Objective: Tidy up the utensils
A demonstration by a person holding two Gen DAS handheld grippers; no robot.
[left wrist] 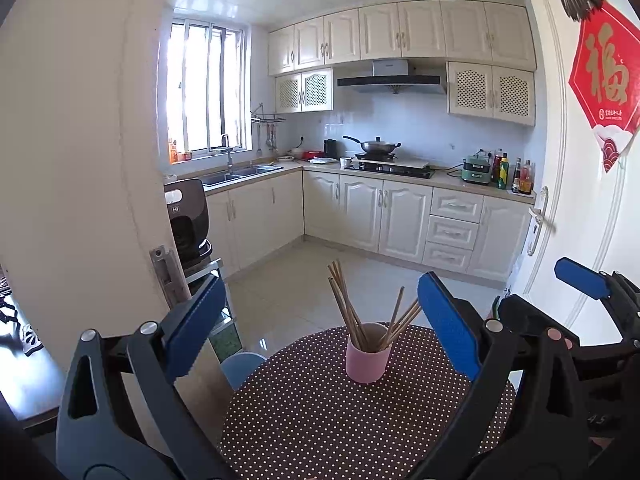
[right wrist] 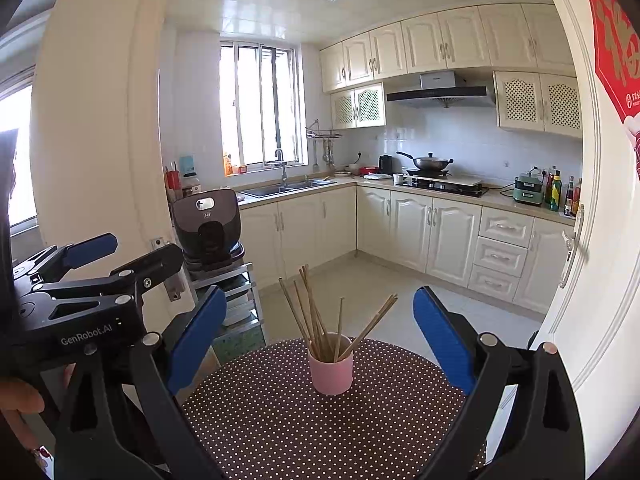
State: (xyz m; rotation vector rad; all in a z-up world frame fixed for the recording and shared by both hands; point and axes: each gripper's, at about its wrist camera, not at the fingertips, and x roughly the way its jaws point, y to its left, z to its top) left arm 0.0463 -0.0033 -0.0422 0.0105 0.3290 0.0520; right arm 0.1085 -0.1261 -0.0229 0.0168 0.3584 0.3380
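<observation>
A pink cup [left wrist: 367, 363] stands upright on a round table with a brown polka-dot cloth [left wrist: 304, 412]. Several wooden chopsticks [left wrist: 348, 308] stand in it, fanned to both sides. My left gripper [left wrist: 320, 328] is open and empty, held above the near side of the table with the cup between its blue pads. My right gripper [right wrist: 320, 340] is also open and empty, facing the same cup [right wrist: 331, 372] and chopsticks [right wrist: 316, 312] over the cloth [right wrist: 280, 420]. The right gripper shows at the right edge of the left wrist view [left wrist: 580, 280].
A doorway opens onto a kitchen with cream cabinets [left wrist: 400, 216], a sink [left wrist: 236, 174] and a wok on the stove [left wrist: 378, 146]. A white door [left wrist: 592, 200] stands open on the right. A rack with a dark appliance [right wrist: 208, 224] stands left of the table.
</observation>
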